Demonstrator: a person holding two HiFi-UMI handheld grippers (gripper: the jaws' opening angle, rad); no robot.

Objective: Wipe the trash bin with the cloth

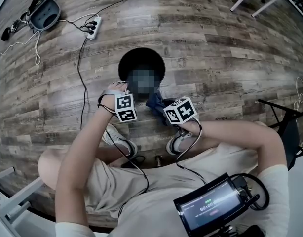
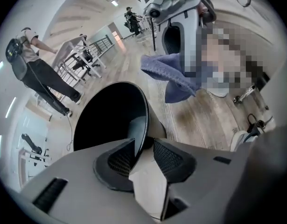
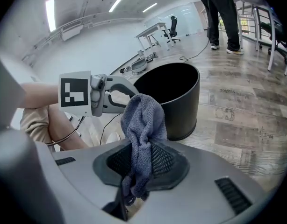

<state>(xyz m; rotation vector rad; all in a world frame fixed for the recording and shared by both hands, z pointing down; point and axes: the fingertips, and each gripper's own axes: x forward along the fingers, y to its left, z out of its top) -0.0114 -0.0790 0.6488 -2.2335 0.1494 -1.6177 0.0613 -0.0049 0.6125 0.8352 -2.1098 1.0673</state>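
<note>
The black round trash bin stands on the wooden floor in front of my feet. My left gripper is at its near rim; in the left gripper view the thin black bin wall runs between the jaws of the left gripper, which are shut on it. A blue-grey cloth hangs bunched from my right gripper, which is shut on it. The cloth is held just outside the bin's near right side, apart from the bin. The cloth also shows beyond the rim.
A power strip with cables and a grey device lie far left on the floor. A black chair stands at the right. Another person stands near desks. My shoes are close behind the bin.
</note>
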